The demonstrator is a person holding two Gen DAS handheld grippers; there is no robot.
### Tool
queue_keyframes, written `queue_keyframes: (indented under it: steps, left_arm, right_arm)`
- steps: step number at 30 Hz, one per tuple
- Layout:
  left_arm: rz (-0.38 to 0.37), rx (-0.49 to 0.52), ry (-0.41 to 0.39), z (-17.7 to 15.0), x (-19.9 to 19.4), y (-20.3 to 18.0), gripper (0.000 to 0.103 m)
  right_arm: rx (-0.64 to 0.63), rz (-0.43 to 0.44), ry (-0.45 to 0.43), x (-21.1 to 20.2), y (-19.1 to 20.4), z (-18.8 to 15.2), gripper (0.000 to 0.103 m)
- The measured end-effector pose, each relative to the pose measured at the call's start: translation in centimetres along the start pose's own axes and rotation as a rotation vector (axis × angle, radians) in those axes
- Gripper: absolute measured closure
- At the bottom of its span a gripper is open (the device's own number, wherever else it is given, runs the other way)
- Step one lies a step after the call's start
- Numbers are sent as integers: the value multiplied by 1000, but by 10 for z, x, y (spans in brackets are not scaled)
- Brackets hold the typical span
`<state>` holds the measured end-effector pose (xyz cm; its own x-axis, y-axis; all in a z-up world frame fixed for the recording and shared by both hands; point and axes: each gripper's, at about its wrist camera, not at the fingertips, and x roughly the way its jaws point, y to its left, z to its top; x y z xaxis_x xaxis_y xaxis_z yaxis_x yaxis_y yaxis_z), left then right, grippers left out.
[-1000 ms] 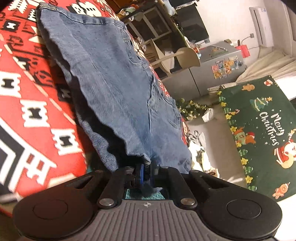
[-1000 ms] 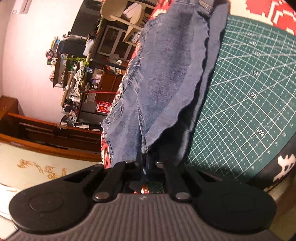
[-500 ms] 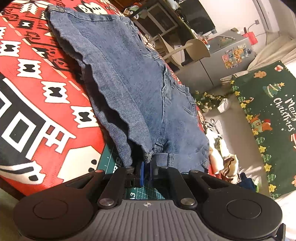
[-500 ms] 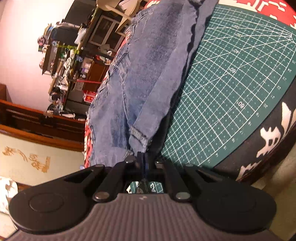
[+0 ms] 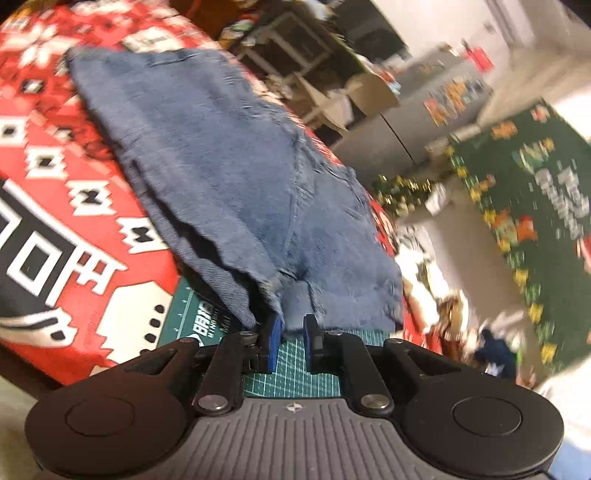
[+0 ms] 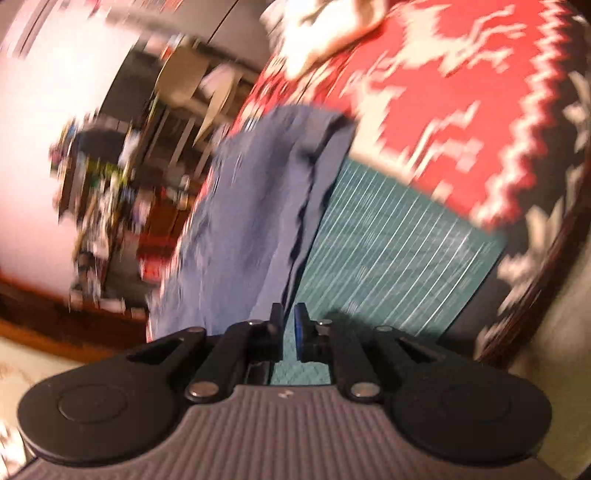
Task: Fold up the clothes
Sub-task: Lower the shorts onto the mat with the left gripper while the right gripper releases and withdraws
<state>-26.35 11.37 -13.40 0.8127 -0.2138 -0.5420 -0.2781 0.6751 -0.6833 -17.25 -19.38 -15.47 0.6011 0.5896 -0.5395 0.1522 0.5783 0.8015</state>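
Folded blue denim shorts (image 5: 229, 166) lie on the red patterned tablecloth (image 5: 55, 184), their near hem over a green cutting mat (image 5: 295, 365). My left gripper (image 5: 290, 321) is at that hem. Its jaws are opening, with mat showing in the gap and the hem just past the tips, not pinched. In the blurred right wrist view the denim shorts (image 6: 251, 206) run along the left edge of the cutting mat (image 6: 388, 251). My right gripper (image 6: 290, 314) sits just right of the denim's near corner. Its jaws are opening too, with nothing between them.
The table drops off to the right in the left wrist view. Below lie a green Christmas rug (image 5: 535, 206), a pile of floor clutter (image 5: 424, 266) and a chair (image 5: 332, 99). A cluttered shelf (image 6: 103, 192) stands left in the right wrist view, a white cloth (image 6: 325, 26) at the table's far end.
Both grippers were shut on the denim hem and have now parted and let it go. The denim has settled onto the table. The right gripper has swung quickly, blurring its view.
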Motion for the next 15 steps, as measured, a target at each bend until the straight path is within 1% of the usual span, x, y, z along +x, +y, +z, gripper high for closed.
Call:
queue_keyframes:
  steps: [3, 6, 8, 10, 11, 12, 15]
  left_arm:
    - [19, 118, 14, -5, 2, -15, 92]
    - [32, 188, 7, -7, 5, -24, 92]
    - [29, 187, 4, -9, 7, -23, 90]
    - [28, 175, 12, -11, 13, -20, 87]
    - [32, 173, 16, -12, 16, -19, 86]
    - [37, 172, 21, -14, 20, -19, 86]
    - [55, 195, 27, -18, 30, -22, 86]
  right_arm:
    - [-7, -19, -45, -1, 0, 21, 95]
    - [-20, -18, -79, -3, -1, 44, 94]
    - [12, 11, -100, -5, -2, 62, 93]
    - [48, 42, -116, -5, -2, 80, 88]
    - [56, 49, -121, -3, -1, 89, 82]
    - [64, 57, -126, 0, 0, 97, 78]
    - [24, 34, -99, 12, 4, 116, 72]
